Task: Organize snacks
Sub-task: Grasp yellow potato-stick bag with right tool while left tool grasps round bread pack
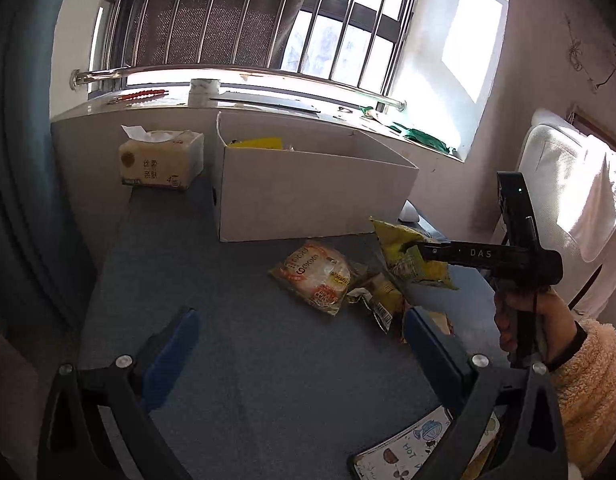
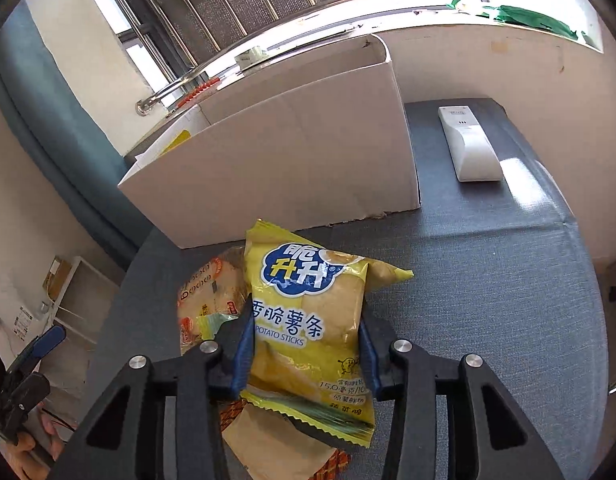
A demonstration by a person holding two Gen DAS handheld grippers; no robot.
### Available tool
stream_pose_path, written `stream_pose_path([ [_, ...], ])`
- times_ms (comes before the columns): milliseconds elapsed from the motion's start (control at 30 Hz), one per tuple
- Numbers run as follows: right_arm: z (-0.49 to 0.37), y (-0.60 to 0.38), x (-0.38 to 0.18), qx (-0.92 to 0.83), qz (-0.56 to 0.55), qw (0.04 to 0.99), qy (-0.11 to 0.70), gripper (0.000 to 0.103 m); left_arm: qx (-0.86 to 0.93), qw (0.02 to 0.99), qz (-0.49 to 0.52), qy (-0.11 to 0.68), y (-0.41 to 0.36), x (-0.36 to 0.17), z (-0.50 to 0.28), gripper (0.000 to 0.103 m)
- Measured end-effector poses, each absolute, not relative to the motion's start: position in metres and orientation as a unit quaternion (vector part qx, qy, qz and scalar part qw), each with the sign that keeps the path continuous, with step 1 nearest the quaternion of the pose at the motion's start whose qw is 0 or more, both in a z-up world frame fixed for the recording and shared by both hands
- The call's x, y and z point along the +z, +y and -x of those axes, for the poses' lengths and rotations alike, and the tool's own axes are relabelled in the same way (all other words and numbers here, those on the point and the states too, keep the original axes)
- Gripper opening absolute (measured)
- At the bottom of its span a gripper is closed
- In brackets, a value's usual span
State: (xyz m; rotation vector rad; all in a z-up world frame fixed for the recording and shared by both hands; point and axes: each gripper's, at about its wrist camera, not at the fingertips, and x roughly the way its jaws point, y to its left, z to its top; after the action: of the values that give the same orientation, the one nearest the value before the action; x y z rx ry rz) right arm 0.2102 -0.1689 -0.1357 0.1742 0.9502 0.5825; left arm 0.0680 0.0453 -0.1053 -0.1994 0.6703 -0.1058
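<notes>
My right gripper point(image 2: 304, 324) is shut on a yellow potato-sticks bag point(image 2: 304, 272), its blue pads pressing both sides. The left wrist view shows that bag point(image 1: 400, 240) lifted off the blue table point(image 1: 228, 320) in the right gripper point(image 1: 412, 248), just in front of the white cardboard box point(image 1: 308, 192). An orange-and-white snack pack point(image 1: 316, 276) and a smaller yellow pack point(image 1: 378, 292) lie on the table below it. My left gripper point(image 1: 300, 316) hangs open over the table with nothing between its fingers. A yellow item point(image 1: 260, 143) shows inside the box point(image 2: 288, 168).
A tissue pack point(image 1: 160, 164) stands left of the box. A white remote point(image 2: 472, 148) lies to the box's right. A brown packet point(image 2: 268, 436) lies under the held bag. A printed card point(image 1: 408, 452) sits at the near edge, and a white chair point(image 1: 568, 184) stands at right.
</notes>
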Motion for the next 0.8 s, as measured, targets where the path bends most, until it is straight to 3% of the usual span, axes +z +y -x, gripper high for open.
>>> stream_pose_path([
  [300, -0.153, -0.218, -0.089, 0.297, -0.139, 0.863, 0.384, 0.047, -0.075, 0.914, -0.001, 0.398, 0.012, -0.131, -0.16, 0.103],
  [567, -0.133, -0.243, -0.098, 0.281, -0.171, 0.863, 0.383, 0.047, -0.038, 0.881, -0.049, 0.469, -0.022, -0.162, -0.236, 0.103],
  [800, -0.131, -0.259, -0.112, 0.278, -0.194, 0.855, 0.394, 0.047, -0.039, 0.864, -0.021, 0.502, -0.004, -0.178, -0.252, 0.103],
])
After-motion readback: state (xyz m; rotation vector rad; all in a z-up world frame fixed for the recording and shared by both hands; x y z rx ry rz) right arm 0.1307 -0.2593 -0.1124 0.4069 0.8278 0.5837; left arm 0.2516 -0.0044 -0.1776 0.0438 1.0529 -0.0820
